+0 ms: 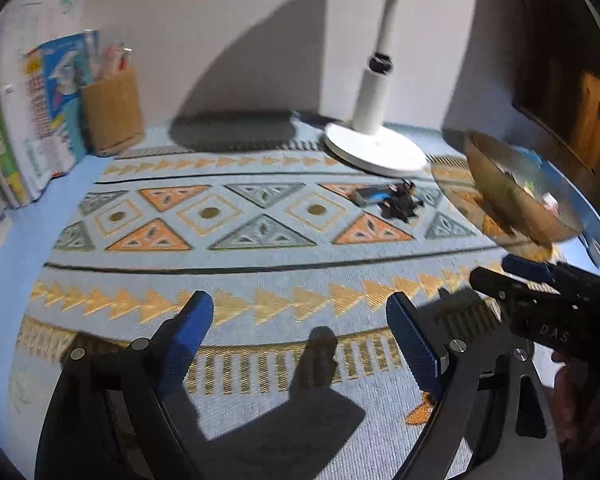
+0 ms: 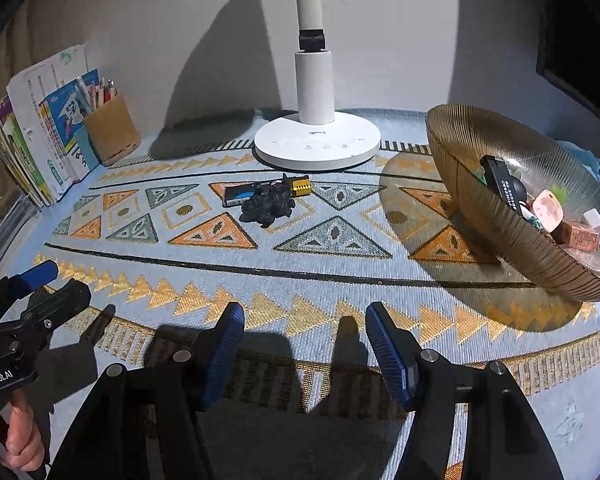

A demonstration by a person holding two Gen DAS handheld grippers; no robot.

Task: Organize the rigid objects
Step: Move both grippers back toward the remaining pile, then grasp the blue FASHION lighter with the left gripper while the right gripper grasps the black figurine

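A ribbed amber glass bowl (image 2: pixel 496 216) stands at the right of the patterned mat, holding several small things: a black stick, a pink block, a white eraser. In front of the lamp lie a black lumpy figure (image 2: pixel 266 208), a small blue-and-black box (image 2: pixel 240 195) and a gold ribbed piece (image 2: pixel 301 185). My right gripper (image 2: pixel 305 320) hovers open over the near mat, nothing between its blue pads. My left gripper (image 1: pixel 300 316) is open and empty too; it shows at the left edge of the right wrist view. The bowl (image 1: pixel 516 196) and the small things (image 1: pixel 396 198) also appear in the left wrist view.
A white desk lamp (image 2: pixel 318 140) stands at the back centre. At the back left stand a cork pen holder (image 2: pixel 112 128) and a row of books (image 2: pixel 40 140). A dark frame (image 1: pixel 564 92) leans at the right wall.
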